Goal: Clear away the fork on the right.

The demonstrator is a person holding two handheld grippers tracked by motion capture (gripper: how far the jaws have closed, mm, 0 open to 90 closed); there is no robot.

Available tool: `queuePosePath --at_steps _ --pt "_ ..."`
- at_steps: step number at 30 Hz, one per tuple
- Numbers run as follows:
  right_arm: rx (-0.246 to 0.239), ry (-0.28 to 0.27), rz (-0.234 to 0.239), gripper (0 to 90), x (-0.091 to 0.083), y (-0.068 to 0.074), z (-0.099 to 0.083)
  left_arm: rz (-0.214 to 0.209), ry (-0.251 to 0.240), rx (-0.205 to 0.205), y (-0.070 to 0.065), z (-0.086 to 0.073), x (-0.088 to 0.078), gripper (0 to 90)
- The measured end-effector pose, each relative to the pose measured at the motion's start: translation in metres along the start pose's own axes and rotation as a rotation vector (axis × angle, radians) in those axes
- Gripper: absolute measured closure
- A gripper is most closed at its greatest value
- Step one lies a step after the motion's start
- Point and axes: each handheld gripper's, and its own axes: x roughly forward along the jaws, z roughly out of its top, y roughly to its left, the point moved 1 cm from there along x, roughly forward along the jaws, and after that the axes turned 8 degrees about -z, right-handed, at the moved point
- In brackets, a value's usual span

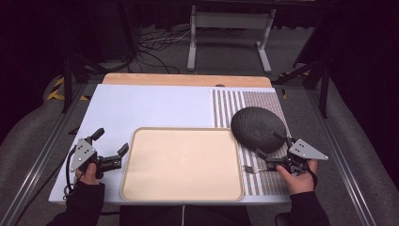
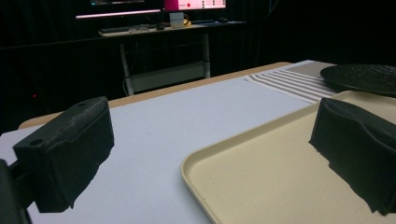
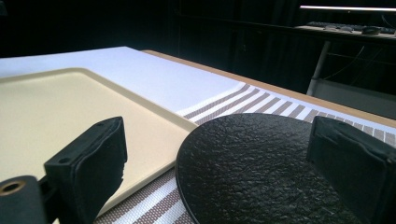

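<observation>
A dim recording lab is suggested by black curtains [image 1: 357,28], floor cables [image 1: 155,44], and lit monitors [image 2: 154,5] behind the table [image 1: 155,106].

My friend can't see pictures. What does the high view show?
A person's two hands hold an open left gripper and an open right gripper beside a cream tray; a black plate and fork lie on a striped mat.

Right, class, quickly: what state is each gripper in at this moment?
Left gripper: open, holding nothing, fingers beside the tray.
Right gripper: open, holding nothing, fingers at the black plate.
</observation>
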Motion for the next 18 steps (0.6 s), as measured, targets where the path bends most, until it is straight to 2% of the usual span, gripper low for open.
queuePosePath --at_steps 6,18 --pt "-0.007 0.011 -0.007 6.4 -0.0025 -0.0015 0.0002 0.004 0.002 0.01 -0.0006 0.0008 0.0004 0.2" --pt "-0.009 0.017 0.015 7.3 -0.0014 0.0005 0.0013 0.009 0.006 0.006 0.0002 0.0003 -0.0001 0.2"
